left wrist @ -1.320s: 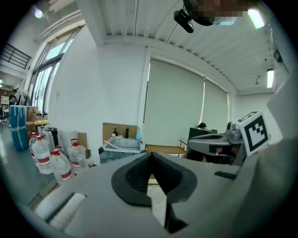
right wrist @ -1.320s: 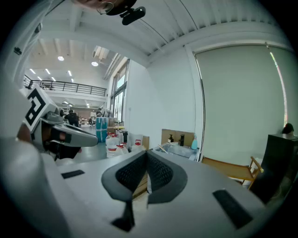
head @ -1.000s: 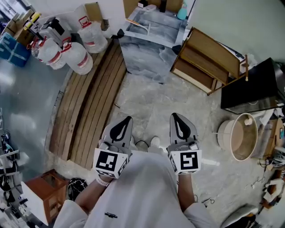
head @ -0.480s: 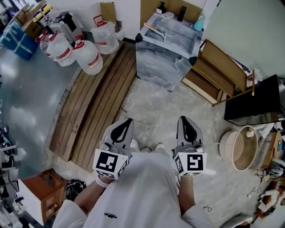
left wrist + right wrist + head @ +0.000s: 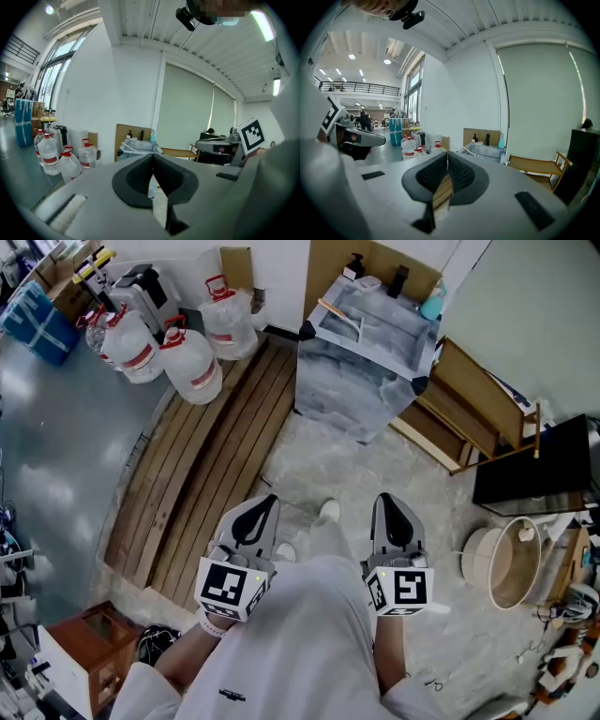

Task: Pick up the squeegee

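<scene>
Head view — walking up to the marble sink (image 5: 356, 390), now nearer.
Left gripper (image 5: 268, 502) and right gripper (image 5: 382, 500) closed tight, empty; squeegee (image 5: 339, 313) — seemingly the pale-handled tool — lying in the basin, well ahead.

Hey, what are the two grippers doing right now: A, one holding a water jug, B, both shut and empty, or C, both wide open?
B: the left gripper and the right gripper each show jaws together with nothing between them.
</scene>
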### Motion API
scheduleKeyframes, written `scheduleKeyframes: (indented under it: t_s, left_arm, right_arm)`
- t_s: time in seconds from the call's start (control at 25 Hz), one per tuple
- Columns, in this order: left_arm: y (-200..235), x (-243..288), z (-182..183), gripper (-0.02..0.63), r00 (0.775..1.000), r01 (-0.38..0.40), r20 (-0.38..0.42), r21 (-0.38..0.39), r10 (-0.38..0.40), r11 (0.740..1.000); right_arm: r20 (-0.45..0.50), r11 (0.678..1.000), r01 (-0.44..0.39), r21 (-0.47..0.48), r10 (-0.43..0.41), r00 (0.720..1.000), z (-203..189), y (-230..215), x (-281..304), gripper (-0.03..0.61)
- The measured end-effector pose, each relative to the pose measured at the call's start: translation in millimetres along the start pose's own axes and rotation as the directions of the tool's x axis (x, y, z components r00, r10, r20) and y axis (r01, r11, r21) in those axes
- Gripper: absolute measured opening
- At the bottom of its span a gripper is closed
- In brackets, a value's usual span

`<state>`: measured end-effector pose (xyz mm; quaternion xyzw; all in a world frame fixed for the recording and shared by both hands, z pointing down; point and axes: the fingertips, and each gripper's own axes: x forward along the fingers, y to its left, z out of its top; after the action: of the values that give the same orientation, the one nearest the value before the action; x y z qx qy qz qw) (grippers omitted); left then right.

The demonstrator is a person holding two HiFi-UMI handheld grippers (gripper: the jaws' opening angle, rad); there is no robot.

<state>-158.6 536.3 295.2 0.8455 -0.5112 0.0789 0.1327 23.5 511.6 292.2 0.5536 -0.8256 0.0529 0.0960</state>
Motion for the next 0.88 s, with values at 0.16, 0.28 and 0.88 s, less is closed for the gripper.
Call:
scheduleKeyframes:
  t_s: [0.16, 0.28, 0.88]
  left_arm:
    - [12.2, 33.6, 4.4, 0.005, 1.0, 0.002, -0.011, 0.002, -0.002, 1.0]
    - [25.0, 68.2, 8.6, 0.005, 1.0, -0.012, -0.02, -0.002, 0.012, 1.0]
    - [91.9, 377.5, 98.6, 0.005, 0.991, -0.075, -0.107, 0.013, 0.076, 0.997]
  right_arm:
    - [-0.002, 1.0, 0.011, 0.01, -0.011, 1.0, 1.3, -21.9, 33.8, 0.006]
    - [-0.01, 1.0, 0.004, 0.017, -0.004, 1.0, -1.5, -44.3, 69.5, 0.006]
    - [-0.089, 0.986, -0.157, 0.048, 0.161, 0.983, 23.4, -212.9, 335.3, 0.006]
